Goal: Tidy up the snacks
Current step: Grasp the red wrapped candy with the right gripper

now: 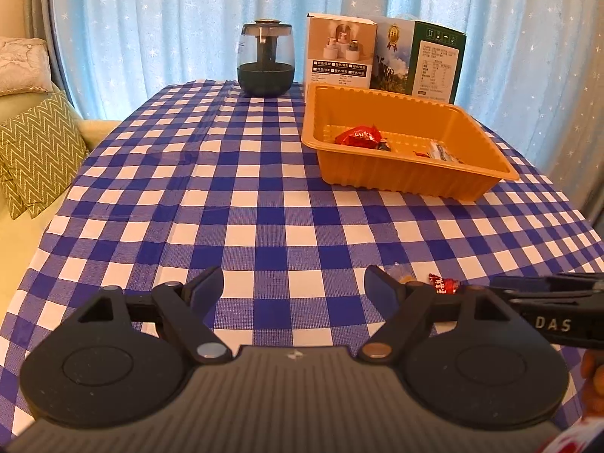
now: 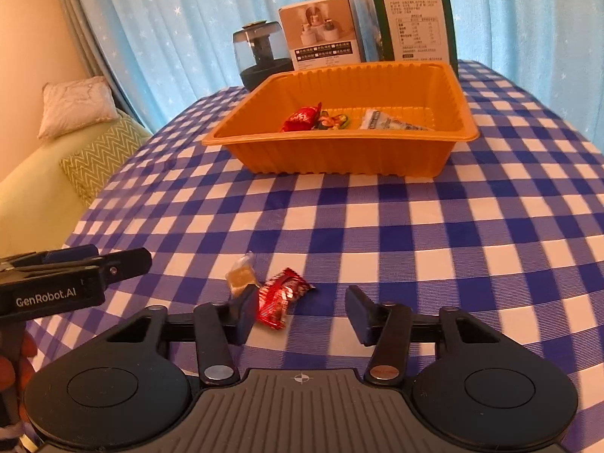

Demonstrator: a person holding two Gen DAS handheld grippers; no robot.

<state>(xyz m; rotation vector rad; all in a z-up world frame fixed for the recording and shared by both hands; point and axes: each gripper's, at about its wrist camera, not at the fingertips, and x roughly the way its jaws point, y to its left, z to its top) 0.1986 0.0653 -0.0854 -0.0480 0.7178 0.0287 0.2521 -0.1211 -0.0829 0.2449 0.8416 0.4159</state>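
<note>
An orange plastic tray (image 1: 411,173) (image 2: 339,154) stands on the checked table and holds a red candy (image 1: 358,136) (image 2: 302,117), a colourful wrapper (image 2: 334,120) and a blue-white packet (image 1: 441,150) (image 2: 389,122). On the cloth lie a red candy (image 2: 281,296) (image 1: 445,285) and a small yellow clear-wrapped candy (image 2: 241,275) (image 1: 400,273). My right gripper (image 2: 302,309) is open, low over the cloth, with the red candy just inside its left finger. My left gripper (image 1: 294,288) is open and empty, to the left of both candies.
A dark glass humidifier (image 1: 266,60) (image 2: 260,54), a white box (image 1: 339,51) (image 2: 322,36) and a green box (image 1: 422,58) (image 2: 413,22) stand behind the tray. A sofa with cushions (image 1: 34,151) (image 2: 79,113) lies left of the table. Blue curtains hang behind.
</note>
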